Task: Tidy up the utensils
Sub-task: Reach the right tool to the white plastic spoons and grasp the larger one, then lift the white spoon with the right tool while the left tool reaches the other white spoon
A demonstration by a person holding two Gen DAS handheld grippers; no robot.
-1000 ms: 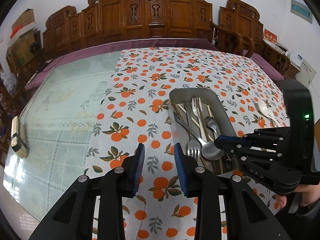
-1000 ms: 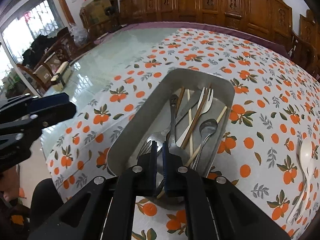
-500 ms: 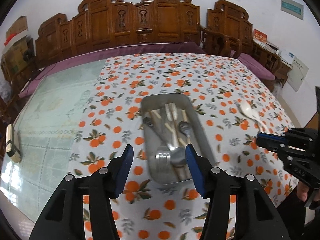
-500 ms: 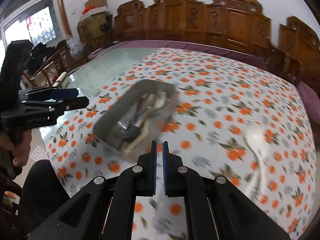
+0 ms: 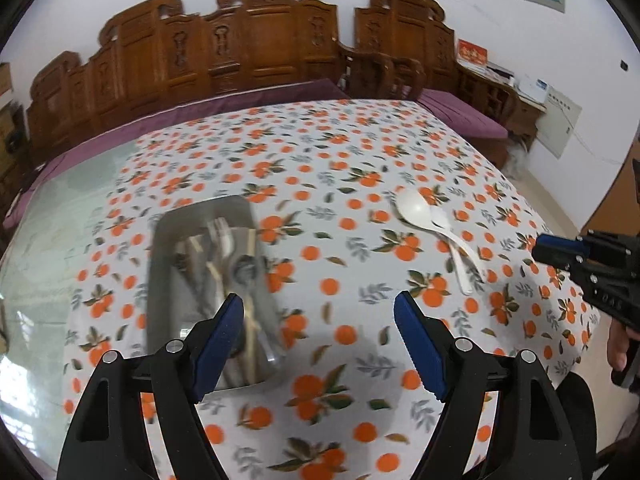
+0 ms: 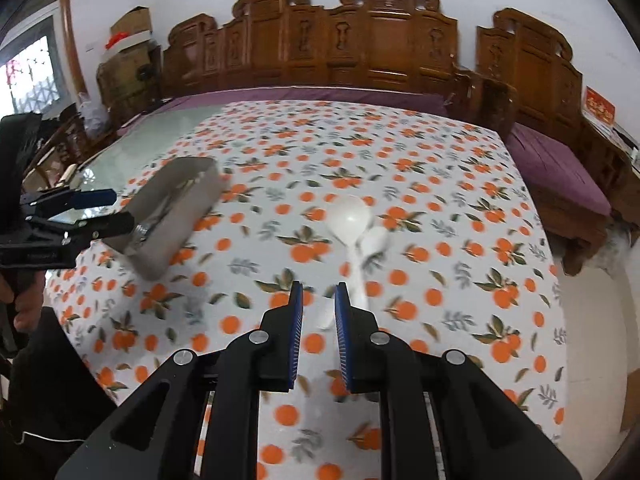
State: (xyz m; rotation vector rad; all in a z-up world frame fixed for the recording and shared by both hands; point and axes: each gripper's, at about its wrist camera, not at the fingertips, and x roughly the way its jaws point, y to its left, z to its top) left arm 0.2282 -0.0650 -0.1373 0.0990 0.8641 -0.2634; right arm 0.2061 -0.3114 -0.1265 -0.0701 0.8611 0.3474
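A metal tray (image 5: 168,232) holds forks, spoons and chopsticks (image 5: 224,256) on the orange-print tablecloth; it also shows in the right wrist view (image 6: 160,248). Two white plastic spoons (image 5: 424,216) lie on the cloth to its right, also in the right wrist view (image 6: 352,220). My left gripper (image 5: 320,320) is wide open and empty above the cloth, right of the tray. My right gripper (image 6: 319,300) is open a little and empty, just short of the white spoons' handles.
The tablecloth (image 5: 340,152) covers the right part of a glass-topped table (image 5: 60,208). Carved wooden benches (image 6: 360,48) with purple cushions stand behind and to the right. The table's right edge (image 6: 560,280) drops to the floor.
Both grippers swung right, away from the tray toward the white spoons. The left gripper opened much wider. The right gripper went from shut to slightly open.
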